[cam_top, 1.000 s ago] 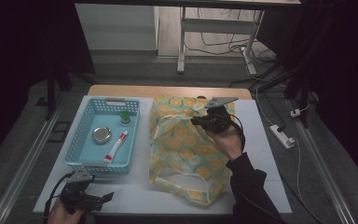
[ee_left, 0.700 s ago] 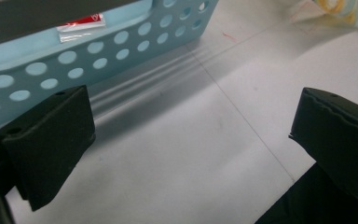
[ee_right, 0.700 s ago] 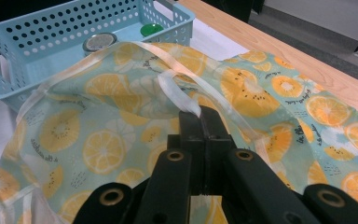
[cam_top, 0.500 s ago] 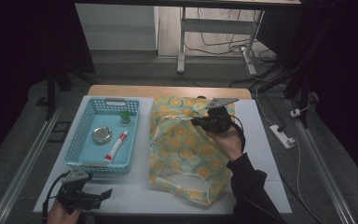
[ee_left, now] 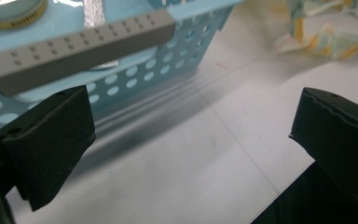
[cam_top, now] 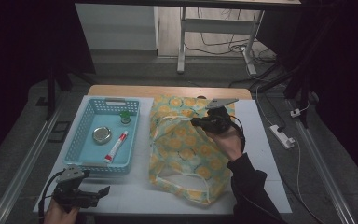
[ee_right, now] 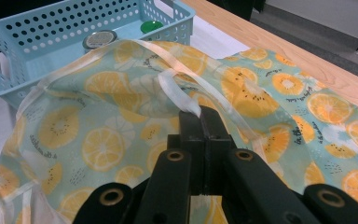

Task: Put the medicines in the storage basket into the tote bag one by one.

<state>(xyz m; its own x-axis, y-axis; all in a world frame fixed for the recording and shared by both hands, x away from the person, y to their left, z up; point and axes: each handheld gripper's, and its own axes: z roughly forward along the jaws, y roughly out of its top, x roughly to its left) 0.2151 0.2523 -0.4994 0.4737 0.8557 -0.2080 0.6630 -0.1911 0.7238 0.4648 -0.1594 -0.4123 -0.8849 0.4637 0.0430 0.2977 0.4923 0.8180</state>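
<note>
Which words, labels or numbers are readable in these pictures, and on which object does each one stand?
None can be read with certainty.
Fabric bag: small dark script beside the orange slices, too small to read.
Round tin: dark print on its yellow rim, too blurred.
Tube in the blue basket: red and white, its lettering too small.

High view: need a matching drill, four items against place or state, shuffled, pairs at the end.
Items:
1. right tongs
2. left tongs
3. green-capped bottle
4. red and white tube

Place or state:
A. lying flat in the blue basket, near its front right part
B. shut on the white handle of the orange-print bag
C. open, low over the white table in front of the basket
D. standing at the basket's far right corner

Pairs: 1-B, 2-C, 3-D, 4-A
</note>
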